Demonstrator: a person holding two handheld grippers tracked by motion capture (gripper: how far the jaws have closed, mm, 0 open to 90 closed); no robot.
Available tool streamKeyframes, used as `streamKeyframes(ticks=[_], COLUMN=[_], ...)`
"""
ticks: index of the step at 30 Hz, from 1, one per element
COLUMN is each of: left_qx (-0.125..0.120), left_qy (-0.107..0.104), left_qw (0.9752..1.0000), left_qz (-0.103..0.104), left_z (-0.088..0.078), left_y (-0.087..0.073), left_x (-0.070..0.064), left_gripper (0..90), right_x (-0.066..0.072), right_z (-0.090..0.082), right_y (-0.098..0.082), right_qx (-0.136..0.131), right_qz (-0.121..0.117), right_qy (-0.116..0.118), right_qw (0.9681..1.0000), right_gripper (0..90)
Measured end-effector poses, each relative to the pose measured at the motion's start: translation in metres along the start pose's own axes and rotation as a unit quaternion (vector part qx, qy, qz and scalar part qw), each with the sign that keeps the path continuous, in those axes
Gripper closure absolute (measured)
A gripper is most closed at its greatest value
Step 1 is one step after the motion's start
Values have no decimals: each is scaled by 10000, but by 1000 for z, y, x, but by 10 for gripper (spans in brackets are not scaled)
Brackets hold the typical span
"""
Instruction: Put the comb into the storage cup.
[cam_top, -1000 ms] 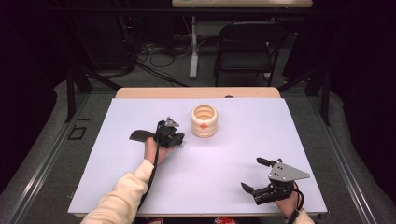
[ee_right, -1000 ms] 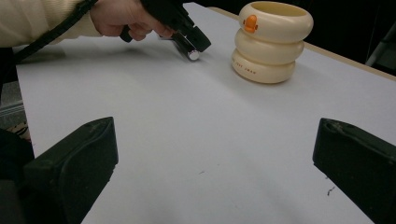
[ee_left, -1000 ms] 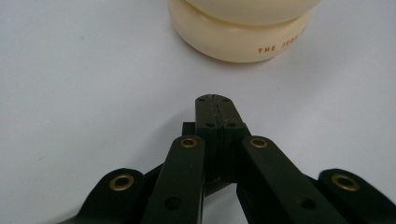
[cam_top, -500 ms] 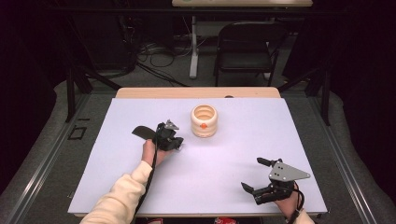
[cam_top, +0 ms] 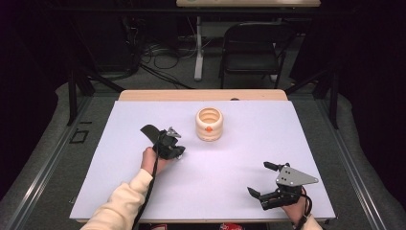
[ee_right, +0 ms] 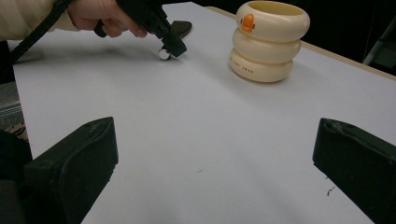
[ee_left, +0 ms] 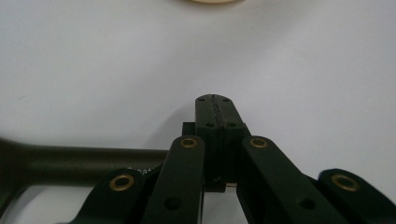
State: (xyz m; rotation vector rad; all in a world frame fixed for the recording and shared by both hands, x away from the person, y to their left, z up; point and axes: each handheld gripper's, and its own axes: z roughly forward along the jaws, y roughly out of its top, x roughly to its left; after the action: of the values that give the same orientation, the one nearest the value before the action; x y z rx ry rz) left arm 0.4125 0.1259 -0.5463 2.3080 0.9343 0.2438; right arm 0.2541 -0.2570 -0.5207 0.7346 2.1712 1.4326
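— Is the left claw (ee_left: 215, 99) holding the black spoon (ee_left: 70, 161)?

— I don't think so. Its jaws are squeezed tight together, and I see nothing between them. The spoon lies on the white table (cam_top: 239, 158) right beside it, left of the cream duck cup (cam_top: 209, 123).

— So what now?

— Open wide first, line up over the handle, then pinch slowly. The right claw (cam_top: 257, 178) waits wide open and empty.

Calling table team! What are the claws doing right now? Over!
Left gripper shut on a dark tool, tip low on the table. Right gripper open, empty. Cream holder stands upright ahead. Nothing between. Over.
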Motion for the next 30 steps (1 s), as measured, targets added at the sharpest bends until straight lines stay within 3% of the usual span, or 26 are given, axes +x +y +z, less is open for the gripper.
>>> streamKeyframes(ticks=[9,14,30], left_qx=[55,103,80], left_qy=[20,84,132], left_qw=[10000,9998,9995], left_qz=[-7,-160,-289], left_z=[-7,-11,-17], left_y=[-5,-11,-19], left_x=[-2,0,4], left_gripper=[900,900,900], right_x=[0,-1,0], right_z=[-1,1,0], right_y=[0,0,0], right_qx=[-23,14,-4], right_qz=[14,29,1], right_qy=[-9,-12,0], right_qw=[10000,10000,10000], right_gripper=[0,0,0])
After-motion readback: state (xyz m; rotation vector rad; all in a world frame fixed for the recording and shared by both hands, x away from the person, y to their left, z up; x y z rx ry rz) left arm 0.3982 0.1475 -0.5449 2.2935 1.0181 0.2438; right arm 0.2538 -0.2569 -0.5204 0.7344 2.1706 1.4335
